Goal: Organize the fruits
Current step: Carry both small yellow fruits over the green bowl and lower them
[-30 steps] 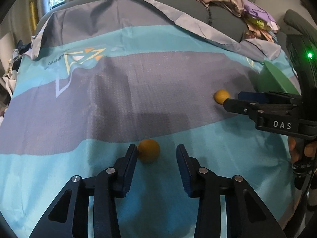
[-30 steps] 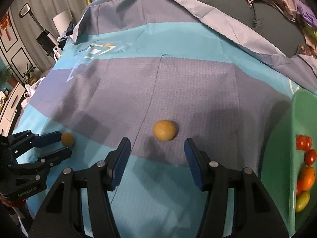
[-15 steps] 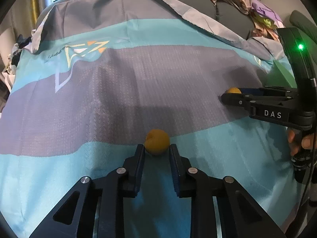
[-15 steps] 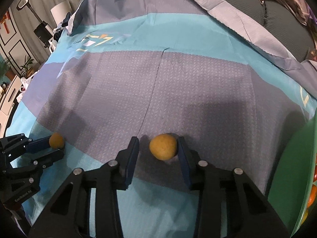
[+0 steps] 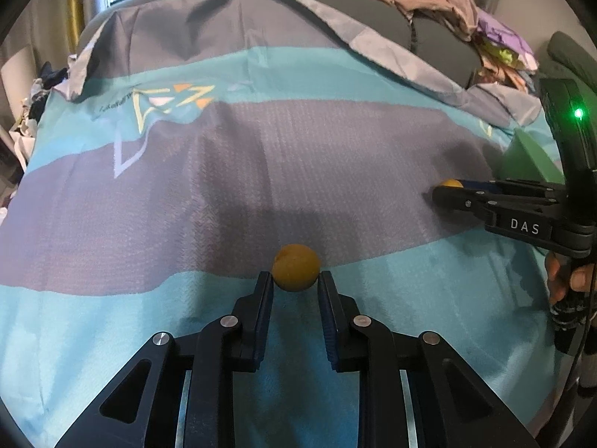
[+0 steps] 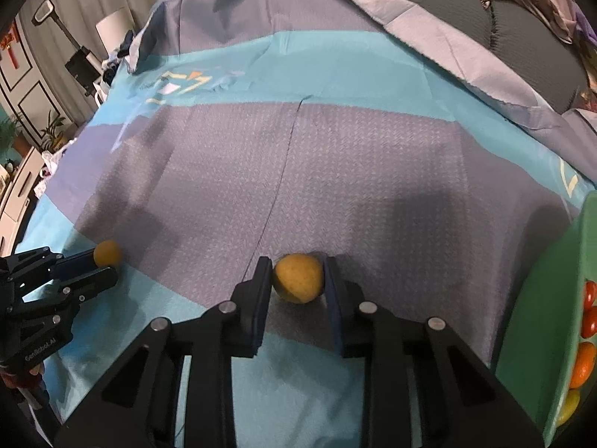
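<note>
Both tongs are closed on fruit. The left tongs (image 5: 294, 285) pinch a round yellow-orange fruit (image 5: 296, 267) between their blue-lined tips; it sits on the bedspread (image 5: 261, 171) where the grey band meets the turquoise one, at 6 o'clock in the left wrist view. The right tongs (image 6: 297, 280) clamp a second yellow fruit (image 6: 297, 278) the same way, low in the grey band at 6 o'clock in the right wrist view.

From the left view, the right tongs reach in at 3 o'clock, a green light on the body above them and fingers (image 5: 571, 280) wrapped round the handle. From the right view, the left tongs and their fruit lie at 9 o'clock.

A green tray (image 6: 548, 298) at 4 o'clock holds red, orange and yellow fruits (image 6: 584, 364). A heap of clothes (image 5: 440, 3) lies at 1 o'clock on the bed.
</note>
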Demonstrator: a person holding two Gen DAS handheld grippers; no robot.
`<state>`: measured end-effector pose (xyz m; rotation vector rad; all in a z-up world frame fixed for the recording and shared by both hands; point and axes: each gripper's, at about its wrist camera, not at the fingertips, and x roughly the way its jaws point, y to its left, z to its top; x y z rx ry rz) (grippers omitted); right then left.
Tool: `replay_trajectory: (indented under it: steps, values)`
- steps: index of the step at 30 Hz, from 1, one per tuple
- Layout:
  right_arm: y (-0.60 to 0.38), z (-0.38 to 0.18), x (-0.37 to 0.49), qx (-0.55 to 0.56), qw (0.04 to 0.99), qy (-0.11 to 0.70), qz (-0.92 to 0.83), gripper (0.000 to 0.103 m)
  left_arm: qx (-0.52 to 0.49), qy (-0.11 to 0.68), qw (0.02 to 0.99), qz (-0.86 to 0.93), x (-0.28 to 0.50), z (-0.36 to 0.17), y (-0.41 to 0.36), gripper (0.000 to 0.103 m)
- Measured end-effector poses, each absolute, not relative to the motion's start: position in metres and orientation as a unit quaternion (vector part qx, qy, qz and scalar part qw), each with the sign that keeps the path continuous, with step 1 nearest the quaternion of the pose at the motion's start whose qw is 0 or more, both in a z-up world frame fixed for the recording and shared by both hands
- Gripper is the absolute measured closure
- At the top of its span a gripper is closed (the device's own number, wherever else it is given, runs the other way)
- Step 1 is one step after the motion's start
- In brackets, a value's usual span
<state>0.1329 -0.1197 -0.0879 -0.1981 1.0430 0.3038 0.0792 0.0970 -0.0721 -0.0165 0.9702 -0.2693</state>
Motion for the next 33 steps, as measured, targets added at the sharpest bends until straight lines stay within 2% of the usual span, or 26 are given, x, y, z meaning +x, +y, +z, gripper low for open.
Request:
replay_trajectory:
  steps: [13, 33]
  values:
    - [-0.126, -0.056, 0.079, -0.068, 0.867, 0.462, 0.175, 0.075, -0.011, 0.428, 0.891, -0.152, 0.048, -0.042, 0.091, 0.079]
    - [-0.169, -0.004, 0.009, -0.043, 0.898, 0.404, 0.167, 0.075, 0.018, 0.396, 0.898, -0.192, 0.018, -0.001, 0.029, 0.079]
